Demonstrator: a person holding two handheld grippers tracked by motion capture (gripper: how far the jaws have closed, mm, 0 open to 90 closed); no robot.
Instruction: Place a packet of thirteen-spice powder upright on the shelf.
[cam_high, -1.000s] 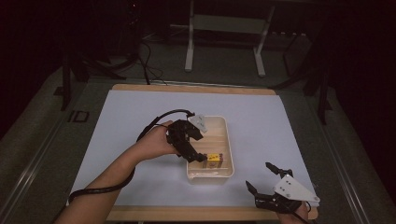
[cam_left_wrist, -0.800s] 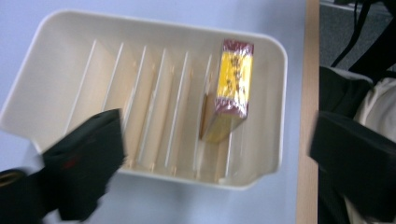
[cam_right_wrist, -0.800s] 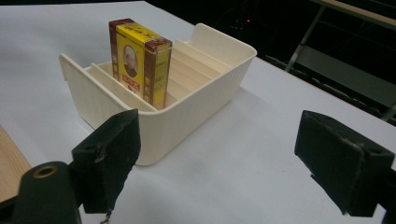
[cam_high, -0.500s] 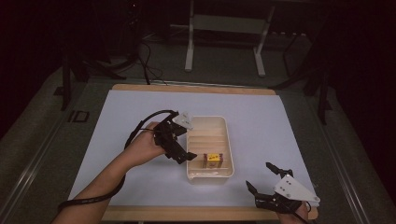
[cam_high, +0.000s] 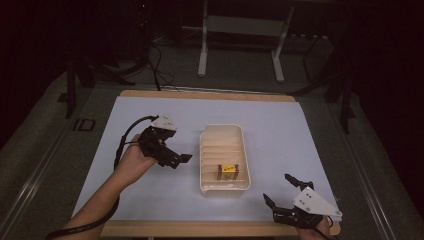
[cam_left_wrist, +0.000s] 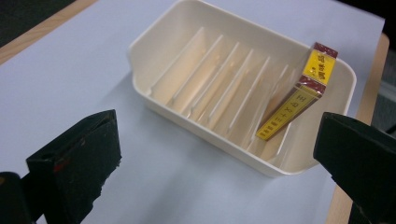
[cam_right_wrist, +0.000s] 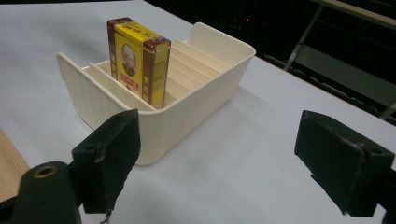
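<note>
- Left gripper (cam_high: 176, 159) sits over the left half of the table (cam_high: 150, 210), just beside the long left wall of the cream rack (cam_high: 221, 186). Its jaws have just been opening and now stand wide apart with nothing between them.
- From that gripper's own view the rack (cam_left_wrist: 187, 116) lies straight ahead past the jaws, and the little box (cam_left_wrist: 299, 95) sits in the far-right slot, leaning a bit against a divider. So the box is ahead and off to the right of this claw.
- In the high view the box (cam_high: 228, 171) is in one of the slots at the rack's near end, toward the table's front edge. It stands on a narrow edge, long axis roughly up, broad faces running across the rack's width.
- Writing: yellow face with dark red bands at the ends. The left gripper view shows Chinese characters on the side and top, too small for me to read with any confidence. The right gripper view shows a small portrait on the yellow front of the box (cam_right_wrist: 137, 58).
- Right gripper (cam_high: 281, 192) is at the table's front right corner, jaws spread wide and empty, with the rack (cam_right_wrist: 187, 107) ahead and left of it.
- My guess is both are about equally close to the box, the left maybe a touch nearer.
</note>
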